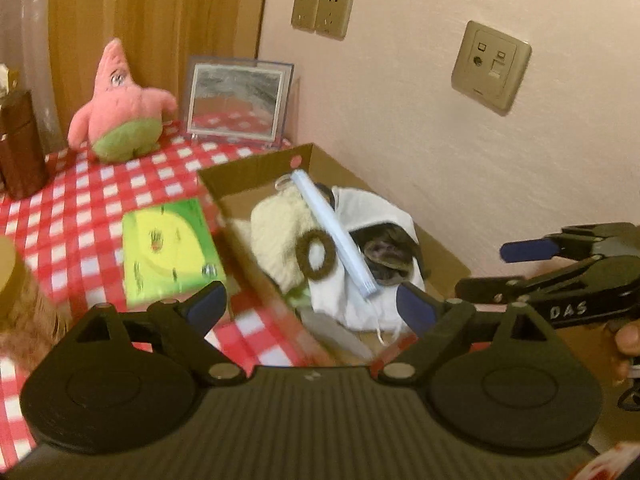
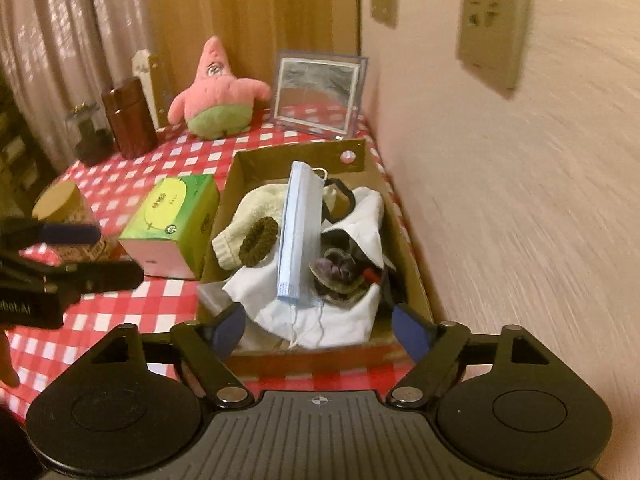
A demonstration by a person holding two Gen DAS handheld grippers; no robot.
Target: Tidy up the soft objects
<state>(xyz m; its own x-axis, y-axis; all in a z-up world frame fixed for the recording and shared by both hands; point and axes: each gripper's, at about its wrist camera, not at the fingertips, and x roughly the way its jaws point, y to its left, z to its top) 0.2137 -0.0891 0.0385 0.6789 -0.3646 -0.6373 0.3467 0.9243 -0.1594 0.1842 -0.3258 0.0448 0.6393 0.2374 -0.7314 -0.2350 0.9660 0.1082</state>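
A cardboard box (image 2: 280, 158) (image 1: 256, 168) on the checked cloth holds soft things: a cream knit piece (image 2: 256, 212) (image 1: 276, 232), a brown hair scrunchie (image 2: 258, 242) (image 1: 316, 254), a folded light-blue face mask (image 2: 300, 232) (image 1: 336, 236), a white cloth (image 2: 348, 320) (image 1: 368, 208) and a dark crumpled fabric (image 2: 340, 270) (image 1: 386, 254). My left gripper (image 1: 312, 308) hangs open over the box's near left wall, empty. My right gripper (image 2: 320, 330) is open above the box's near edge, with nothing between its fingers. A pink starfish plush (image 2: 218, 92) (image 1: 120, 108) stands at the back of the table.
A green tissue box (image 2: 172, 224) (image 1: 168, 248) sits left of the cardboard box. A small framed mirror (image 2: 318, 92) (image 1: 236, 100) leans at the back, with a brown wooden case (image 2: 128, 118) (image 1: 22, 144), a dark jar (image 2: 86, 132) and a round lidded tin (image 2: 60, 200). The wall runs close along the right.
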